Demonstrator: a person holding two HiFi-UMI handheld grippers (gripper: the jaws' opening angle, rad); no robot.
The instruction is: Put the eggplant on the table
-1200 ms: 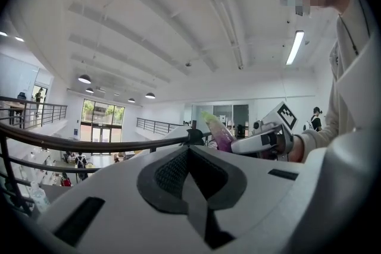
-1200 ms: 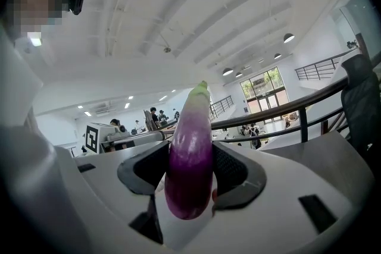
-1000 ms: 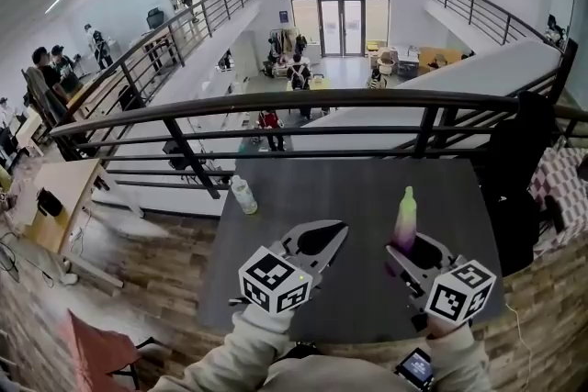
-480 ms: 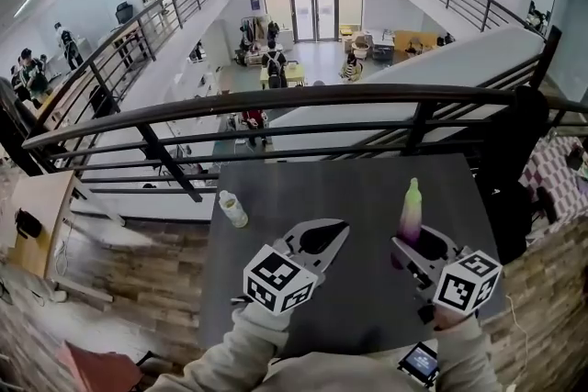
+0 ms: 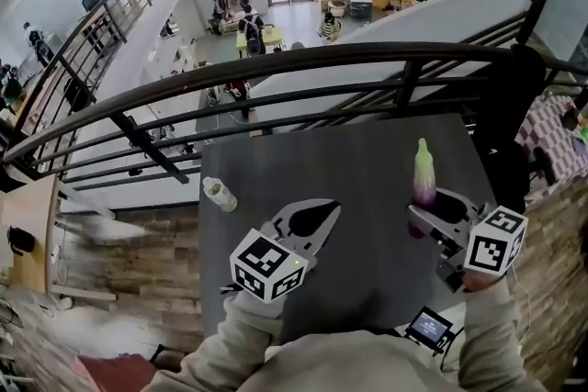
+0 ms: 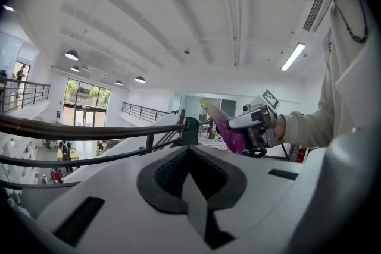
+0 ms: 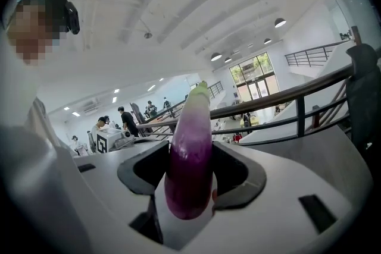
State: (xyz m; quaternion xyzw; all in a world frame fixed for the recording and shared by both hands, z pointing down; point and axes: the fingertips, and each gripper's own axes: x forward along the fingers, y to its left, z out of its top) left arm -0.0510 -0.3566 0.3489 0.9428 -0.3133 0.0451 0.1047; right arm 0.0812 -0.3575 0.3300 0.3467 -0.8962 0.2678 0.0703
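A glossy purple, green-tipped eggplant [image 5: 424, 182] stood upright at centre right, clamped in the right gripper [image 5: 435, 212] over the dark grey table [image 5: 349, 156], the left gripper [image 5: 329, 214] closed on nothing; released upright, it could topple and roll off.

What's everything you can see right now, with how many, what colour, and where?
eggplant: one, purple with a pale green tip, upright in the right gripper above the table's right side
table: one, dark grey, in front of the person
bottle: one, clear, lying at the table's left edge
railing: one, black, just beyond the table
small screen device: one, black, lit, by the right sleeve
left gripper: one, white with a marker cube, jaws together, empty
right gripper: one, white with a marker cube, clamped on the eggplant
sleeves: two, beige, bottom of the head view
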